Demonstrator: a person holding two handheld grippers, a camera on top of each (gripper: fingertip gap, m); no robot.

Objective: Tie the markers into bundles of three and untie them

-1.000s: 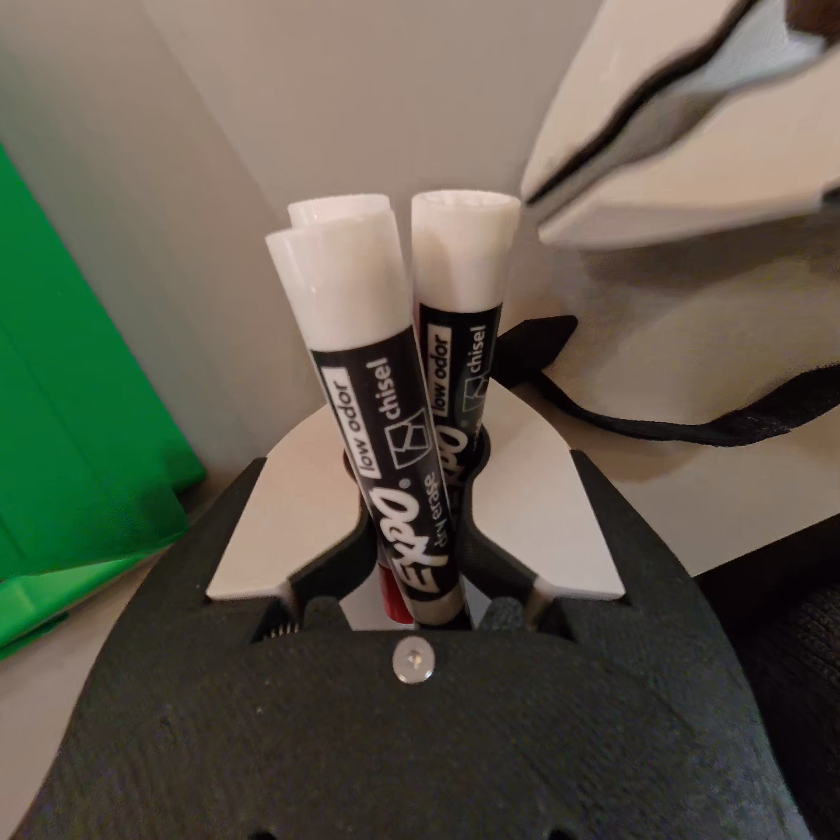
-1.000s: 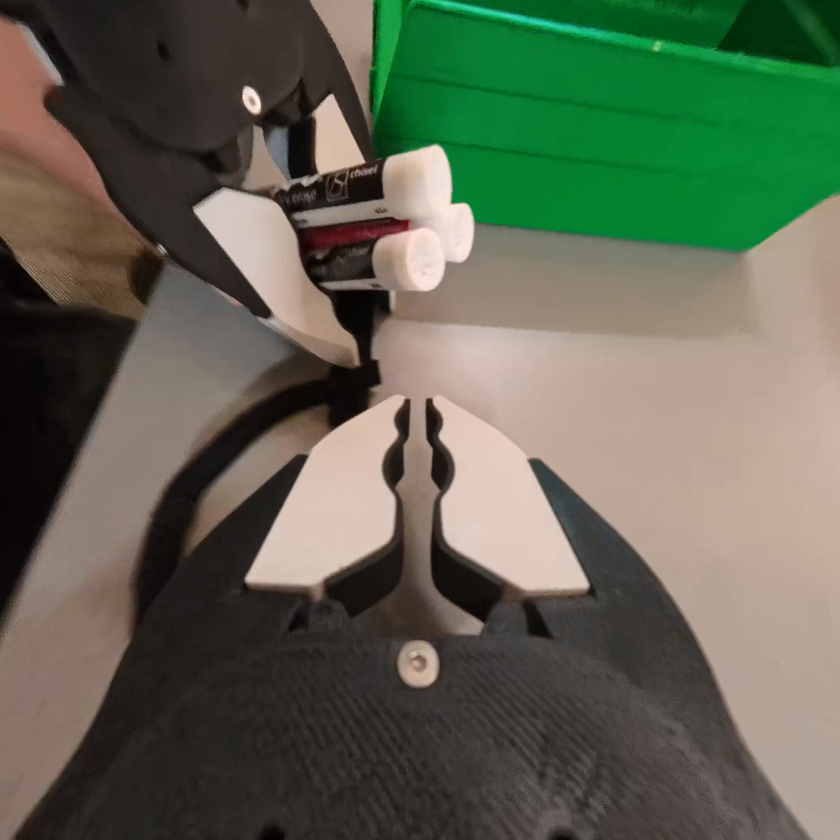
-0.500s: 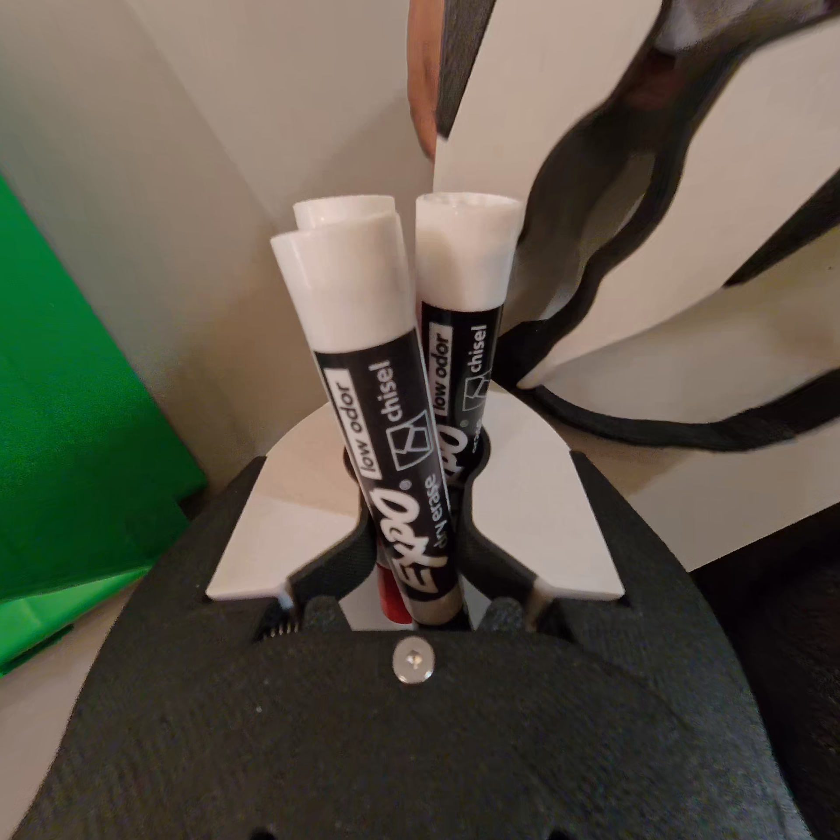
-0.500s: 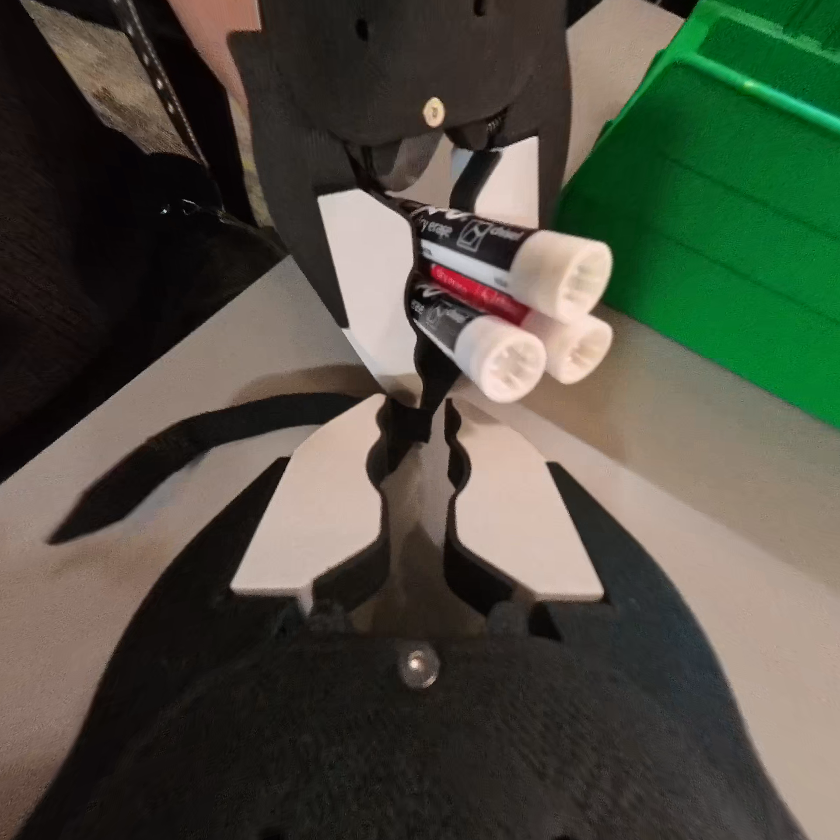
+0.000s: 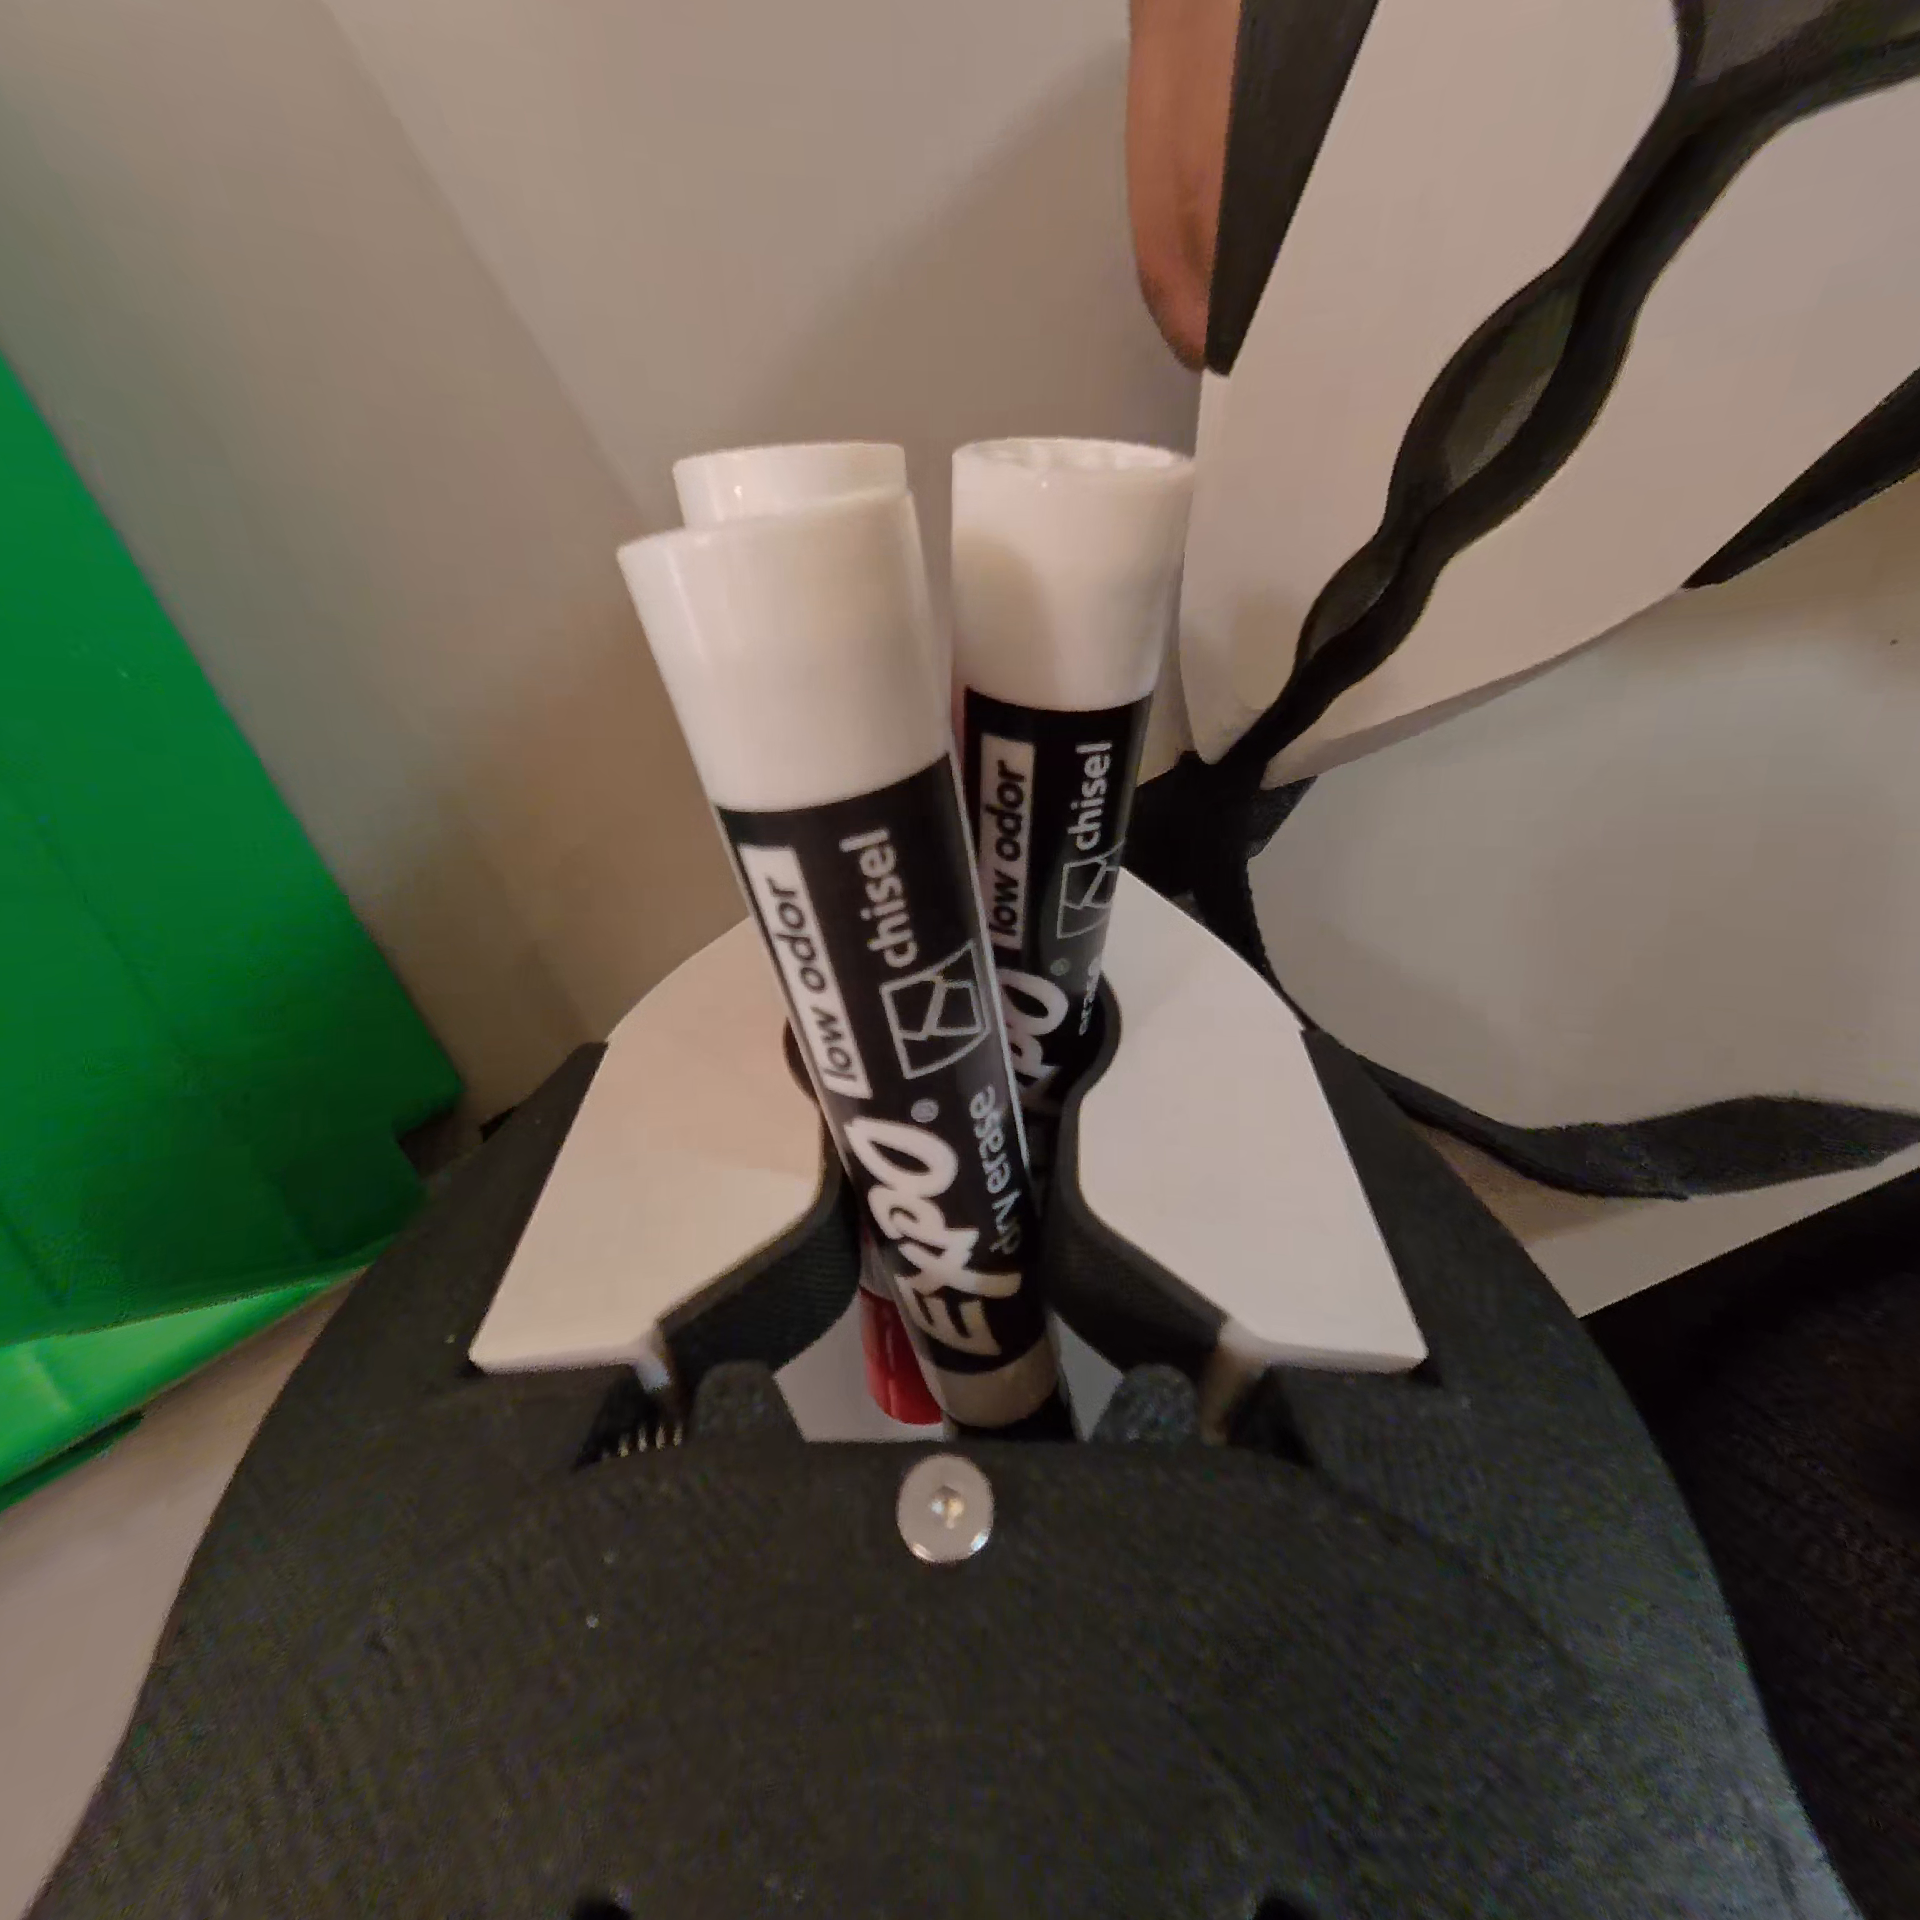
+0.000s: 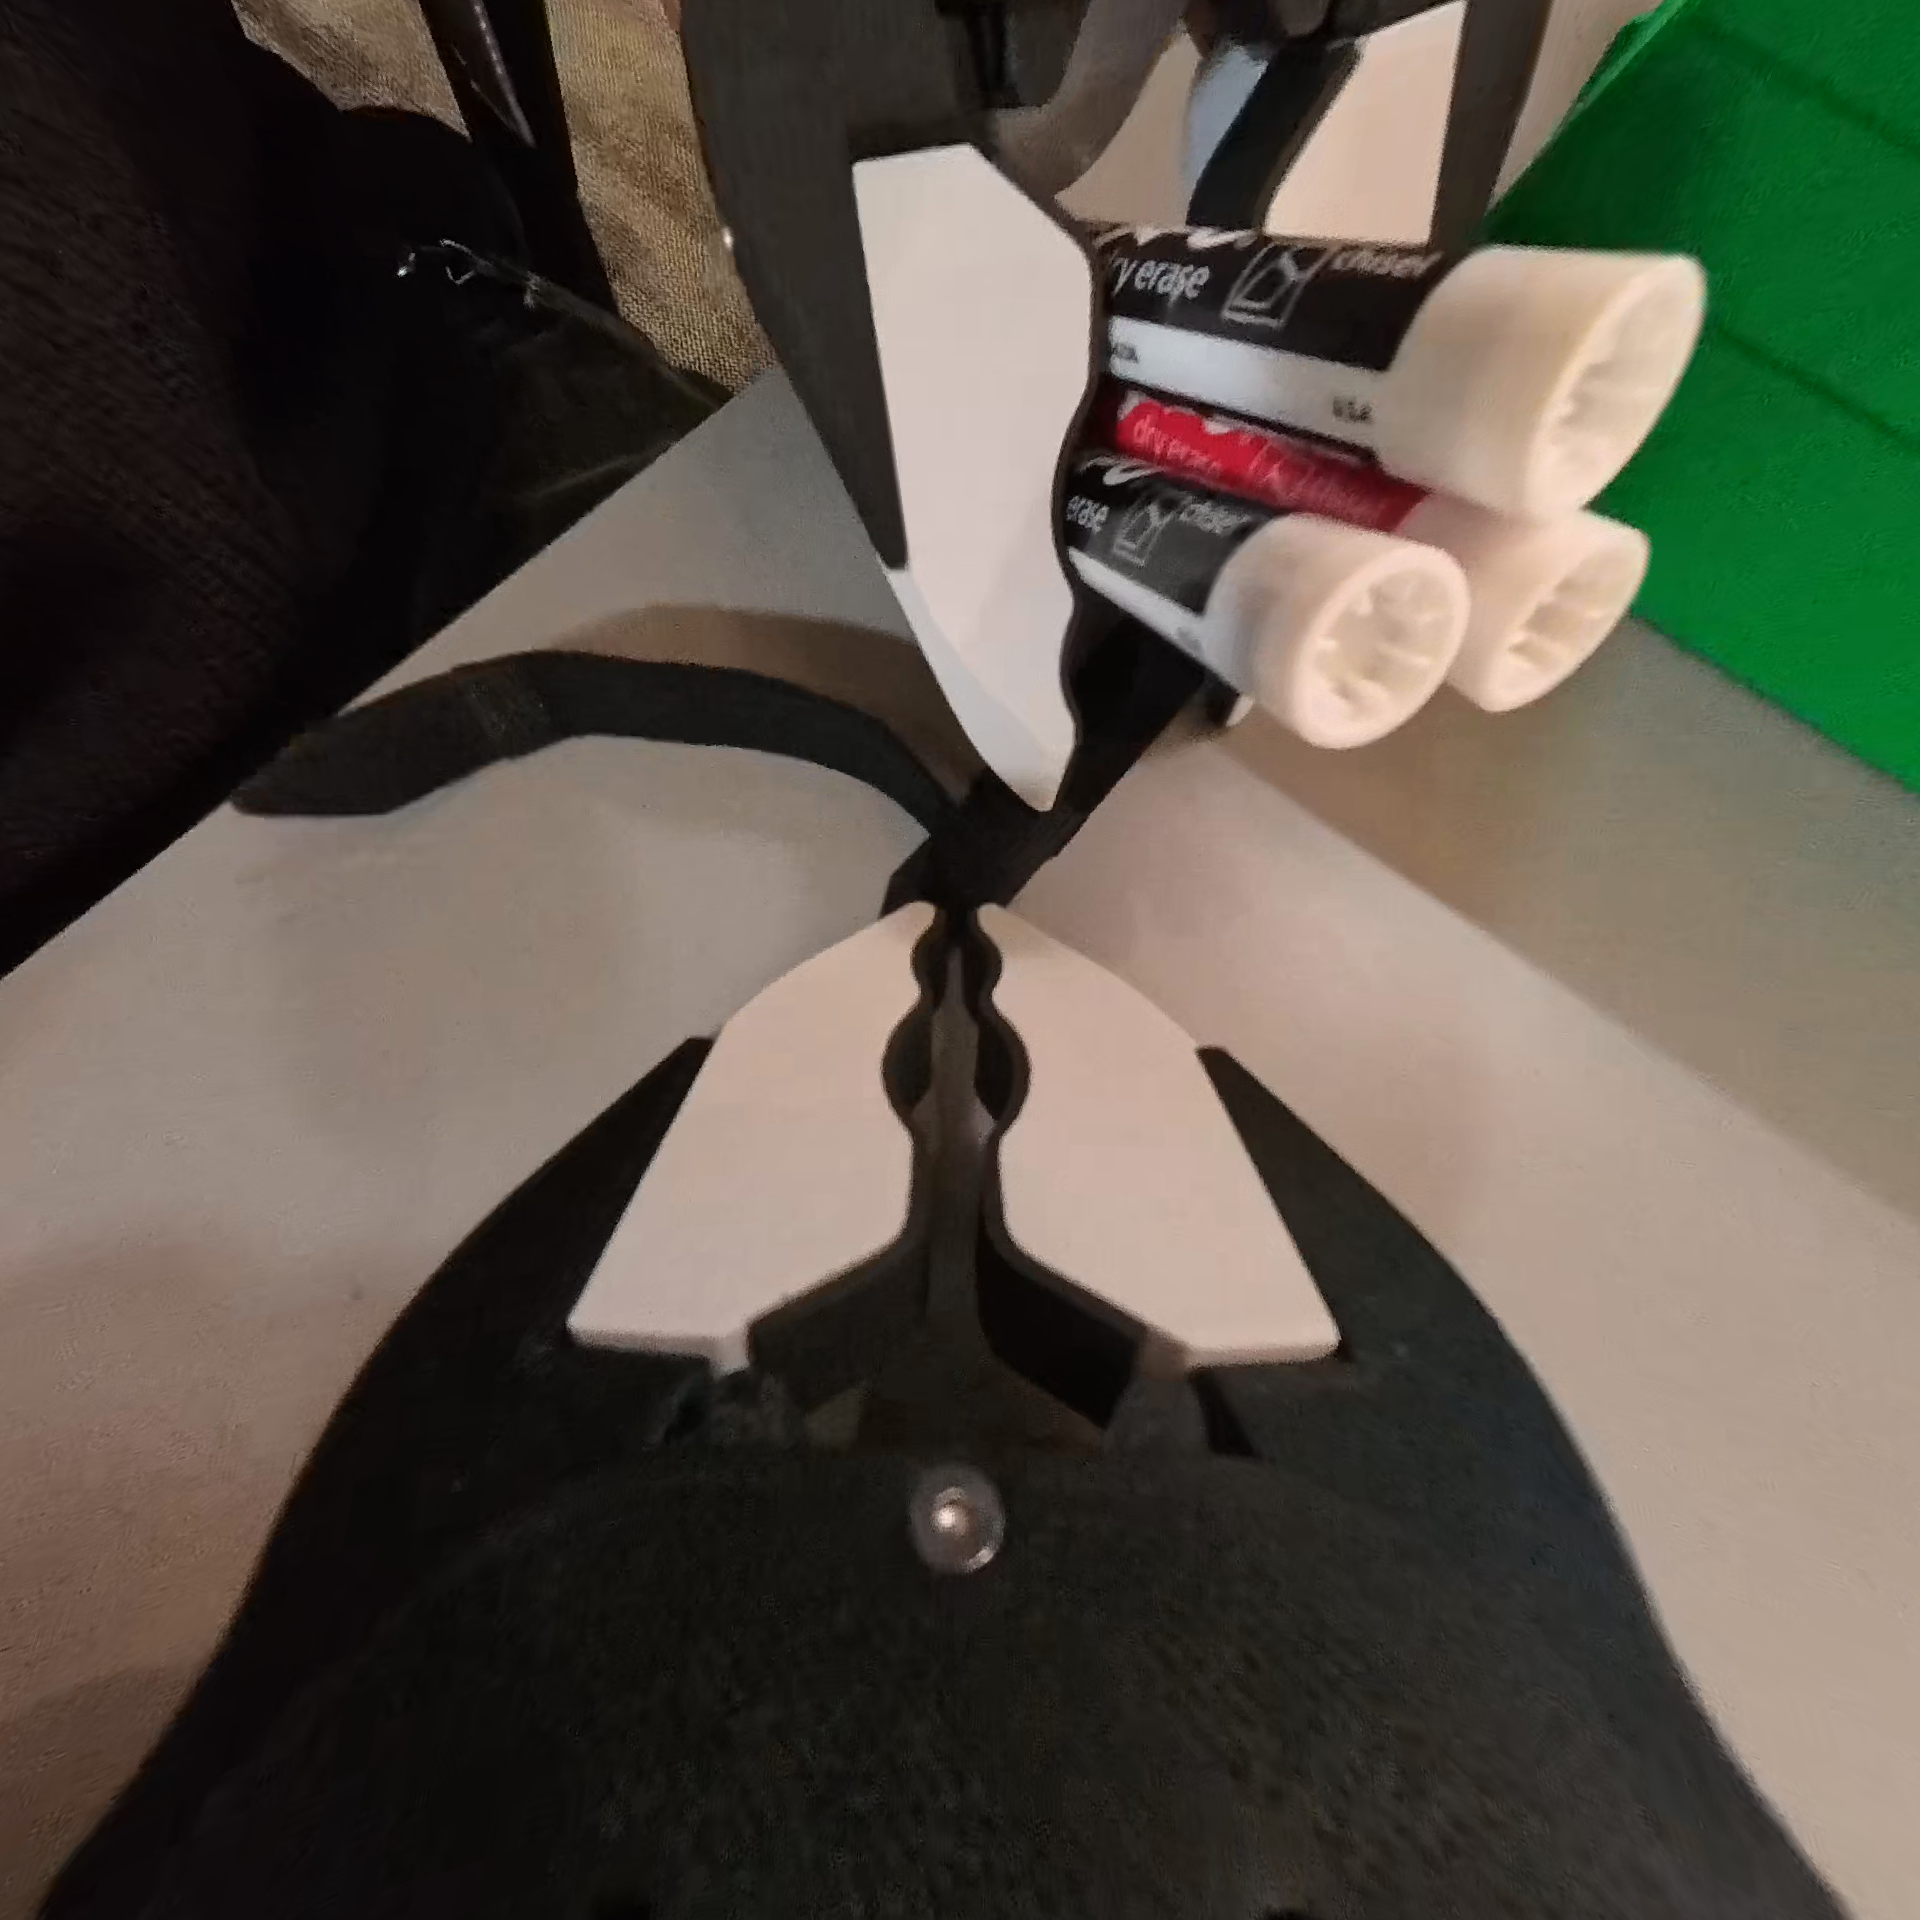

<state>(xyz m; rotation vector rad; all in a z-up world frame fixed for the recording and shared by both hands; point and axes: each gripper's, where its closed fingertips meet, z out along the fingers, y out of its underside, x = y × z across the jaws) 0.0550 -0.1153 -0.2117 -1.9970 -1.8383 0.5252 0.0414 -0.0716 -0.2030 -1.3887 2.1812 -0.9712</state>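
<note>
My left gripper point(image 5: 940, 935) is shut on a bundle of three dry-erase markers point(image 5: 862, 831) with white ends: two black ones and a red one point(image 5: 894, 1371) half hidden behind them. In the right wrist view the same bundle point(image 6: 1351, 343) sticks out to the right of the left gripper point(image 6: 1101, 727), just above the table. My right gripper point(image 6: 961, 914) is shut, its tips pinching a black strap point(image 6: 623, 707) that lies on the table under the left gripper. It also shows in the left wrist view point(image 5: 1236, 758), close to the right of the marker ends.
A green plastic bin point(image 5: 156, 935) stands on the grey table point(image 6: 416, 1039), beside the markers; it also shows in the right wrist view point(image 6: 1766, 312). Dark fabric point(image 6: 208, 416) lies beyond the table edge. A hand point(image 5: 1174, 208) is behind the right gripper.
My right gripper has moved in close under the left gripper and its jaws have gone from open to shut on the black strap. The left gripper still holds the markers.
</note>
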